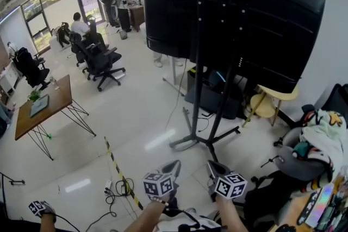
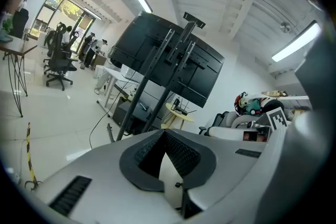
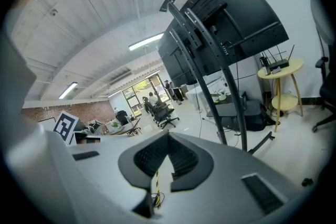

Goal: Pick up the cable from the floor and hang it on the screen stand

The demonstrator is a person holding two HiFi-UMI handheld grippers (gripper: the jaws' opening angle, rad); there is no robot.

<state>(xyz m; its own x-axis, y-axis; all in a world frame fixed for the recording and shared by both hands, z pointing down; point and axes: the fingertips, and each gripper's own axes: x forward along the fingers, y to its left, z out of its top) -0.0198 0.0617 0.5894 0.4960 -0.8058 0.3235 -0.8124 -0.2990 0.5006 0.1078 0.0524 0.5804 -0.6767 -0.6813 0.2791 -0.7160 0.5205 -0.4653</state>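
A black cable (image 1: 118, 188) lies coiled on the white floor beside a yellow-black tape strip (image 1: 120, 173), left of and below my grippers. The screen stand (image 1: 197, 79) rises ahead on splayed feet and carries a big black screen (image 1: 244, 13). My left gripper (image 1: 173, 167) and right gripper (image 1: 213, 168) are side by side low in the head view, both aimed at the stand's base. Each is shut with nothing between its fingers. In the left gripper view the left gripper (image 2: 164, 132) faces the stand (image 2: 152, 92). Under the right gripper (image 3: 168, 135) the cable coil (image 3: 154, 199) shows.
A wooden desk (image 1: 43, 106) stands at the left, with office chairs (image 1: 100, 60) and people behind it. A round yellow side table (image 1: 272, 100) sits under the screen. At the right is a chair piled with clothing (image 1: 321, 133). A thin wire (image 1: 175, 100) runs to the stand.
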